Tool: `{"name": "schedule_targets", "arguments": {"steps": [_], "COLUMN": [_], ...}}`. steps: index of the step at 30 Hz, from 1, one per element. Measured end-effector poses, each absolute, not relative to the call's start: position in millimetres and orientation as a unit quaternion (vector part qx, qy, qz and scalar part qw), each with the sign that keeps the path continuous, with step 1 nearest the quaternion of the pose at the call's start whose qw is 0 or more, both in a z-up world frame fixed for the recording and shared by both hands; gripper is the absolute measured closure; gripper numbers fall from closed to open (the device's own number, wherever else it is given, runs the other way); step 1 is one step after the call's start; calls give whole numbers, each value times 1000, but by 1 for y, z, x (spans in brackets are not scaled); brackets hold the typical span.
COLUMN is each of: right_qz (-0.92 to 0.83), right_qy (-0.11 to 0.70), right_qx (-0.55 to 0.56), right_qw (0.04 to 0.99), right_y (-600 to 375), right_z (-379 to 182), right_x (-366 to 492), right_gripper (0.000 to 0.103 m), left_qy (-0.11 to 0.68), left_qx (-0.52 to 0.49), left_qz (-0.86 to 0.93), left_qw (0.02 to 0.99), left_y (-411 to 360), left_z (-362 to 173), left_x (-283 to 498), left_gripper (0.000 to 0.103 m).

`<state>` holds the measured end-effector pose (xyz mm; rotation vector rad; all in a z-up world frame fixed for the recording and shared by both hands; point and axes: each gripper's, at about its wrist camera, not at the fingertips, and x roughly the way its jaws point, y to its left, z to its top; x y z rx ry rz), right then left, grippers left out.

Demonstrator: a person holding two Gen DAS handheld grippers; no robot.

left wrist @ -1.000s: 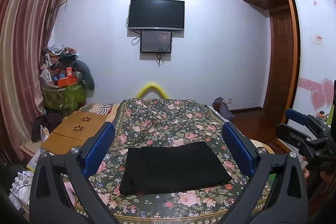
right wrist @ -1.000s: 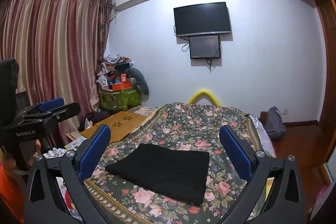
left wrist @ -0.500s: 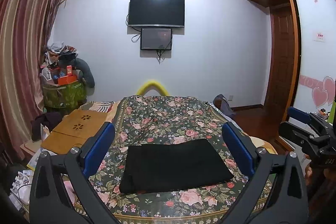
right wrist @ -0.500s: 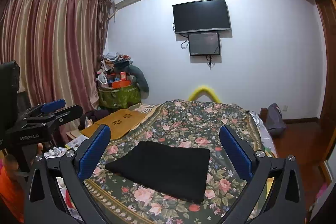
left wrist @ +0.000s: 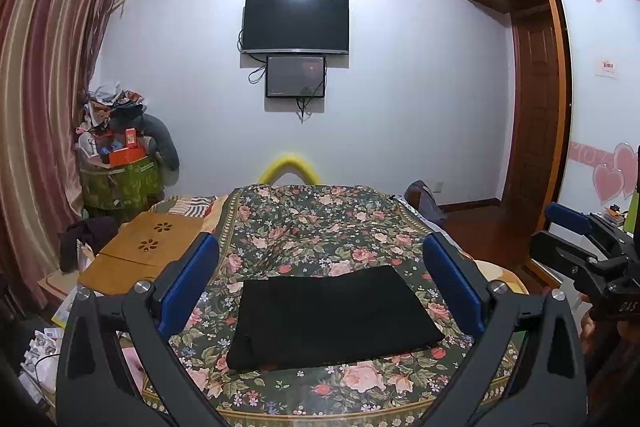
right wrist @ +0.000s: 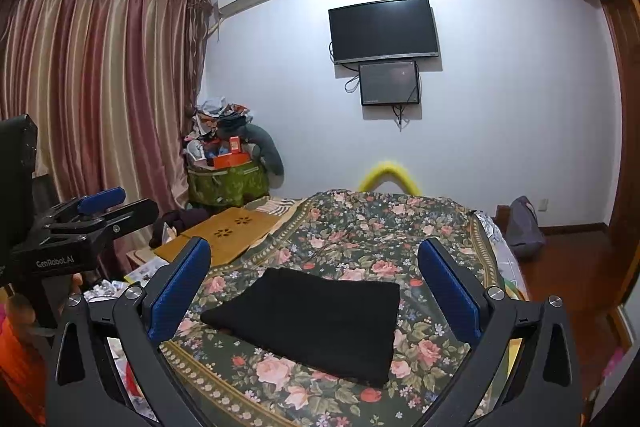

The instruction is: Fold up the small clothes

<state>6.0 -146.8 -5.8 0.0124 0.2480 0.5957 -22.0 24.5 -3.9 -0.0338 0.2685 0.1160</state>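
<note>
Curtains [right wrist: 92, 99] in striped rose hang at the far left of a cluttered bedroom, beside a heaped green basket [right wrist: 228, 183] and a low wooden board [left wrist: 152, 251], as a person holding two grippers faces a bed spread with a floral coverlet [left wrist: 320, 223]. The left gripper [left wrist: 320, 283] hovers above the near edge of the bed with its jaws wide apart and nothing between them; the right gripper [right wrist: 316, 287] hangs likewise, jaws spread and empty, well clear of the cloth. Between them, flat on the coverlet near the bed's foot, lies the black garment [left wrist: 332, 315], already a neat rectangle with what looks like a doubled fold along its near left edge. It appears soft, light and limp, likely to sag and slide open if lifted by one point alone, though unlikely to be harmed by a firm pinch. The surest hold would seem to be at two corners of one short side, one gripper to each, pinching through all layers so the stack travels together. A wall-mounted television [left wrist: 296, 23] and a wooden wardrobe [left wrist: 532, 75] close the scene at right.
</note>
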Motion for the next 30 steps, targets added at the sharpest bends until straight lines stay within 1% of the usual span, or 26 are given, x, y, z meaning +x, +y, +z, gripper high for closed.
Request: {"name": "schedule_targets", "arguments": {"steps": [30], "right_qz": [286], "right_qy": [120], "right_qx": [9], "right_qw": [951], "right_y": [-147], "right_z": [-5], "right_x": [3], "right_gripper": [0], "left_qy": [136], "left_qx": [-21], "left_qz": [34], "left_qw": [990], "left_y": [24], "left_z": [-2], "left_x": [-24], "left_gripper": [0]}}
